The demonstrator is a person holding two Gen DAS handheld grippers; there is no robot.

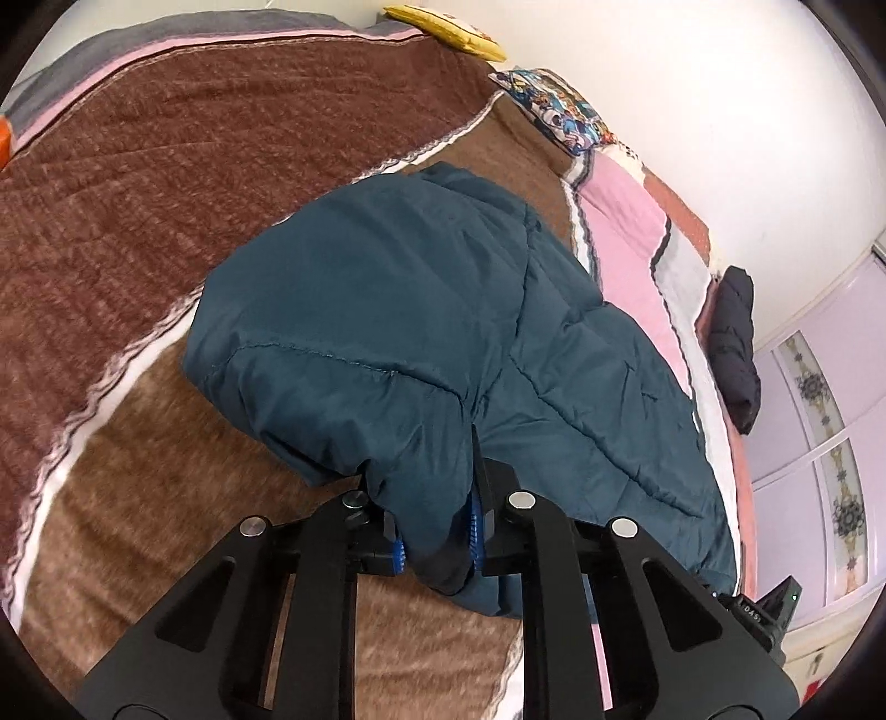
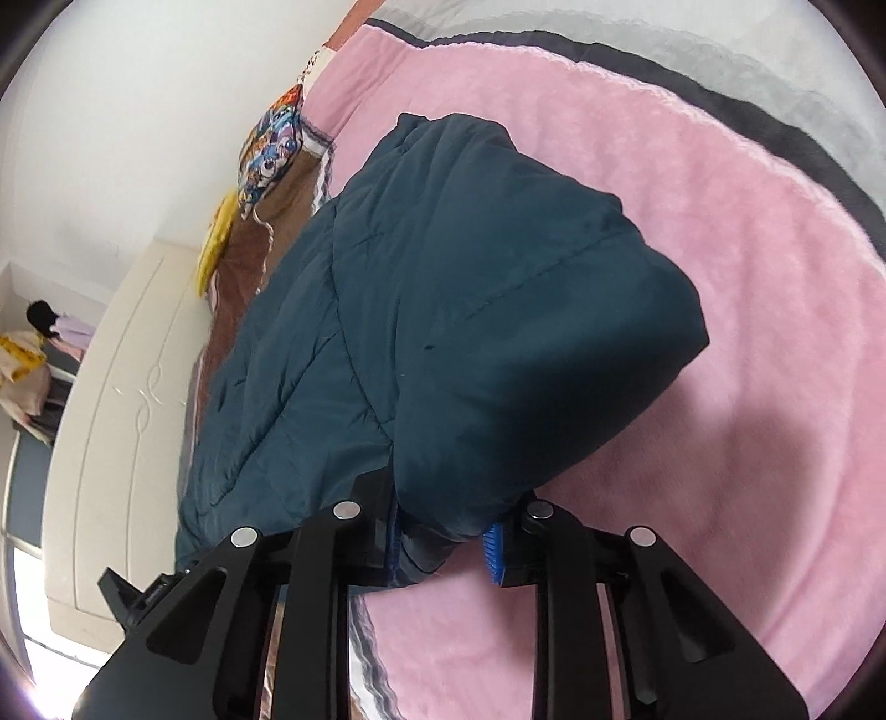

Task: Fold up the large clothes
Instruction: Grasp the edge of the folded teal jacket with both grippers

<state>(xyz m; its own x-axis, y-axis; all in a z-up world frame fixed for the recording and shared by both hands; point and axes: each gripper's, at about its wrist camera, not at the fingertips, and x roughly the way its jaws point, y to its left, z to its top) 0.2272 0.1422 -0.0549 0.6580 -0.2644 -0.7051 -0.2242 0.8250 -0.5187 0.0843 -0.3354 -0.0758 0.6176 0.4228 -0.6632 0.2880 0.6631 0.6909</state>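
Note:
A large dark teal quilted jacket (image 1: 421,310) lies on the bed, partly lifted and bunched. My left gripper (image 1: 437,531) is shut on the jacket's near edge, with the fabric pinched between its blue pads (image 1: 475,526). In the right wrist view the same jacket (image 2: 454,310) rises from the pink blanket. My right gripper (image 2: 443,545) is shut on another part of its near edge, and cloth fills the gap between the blue pads (image 2: 494,551). The other gripper's body shows at the lower right of the left view (image 1: 764,609) and the lower left of the right view (image 2: 138,598).
The bed has a brown blanket (image 1: 166,194) and a pink blanket (image 2: 720,277). A cartoon-print pillow (image 1: 565,108) and a yellow cushion (image 1: 443,27) lie by the white wall. A black garment (image 1: 733,343) lies at the bed's edge. A cream cabinet (image 2: 111,415) stands beside the bed.

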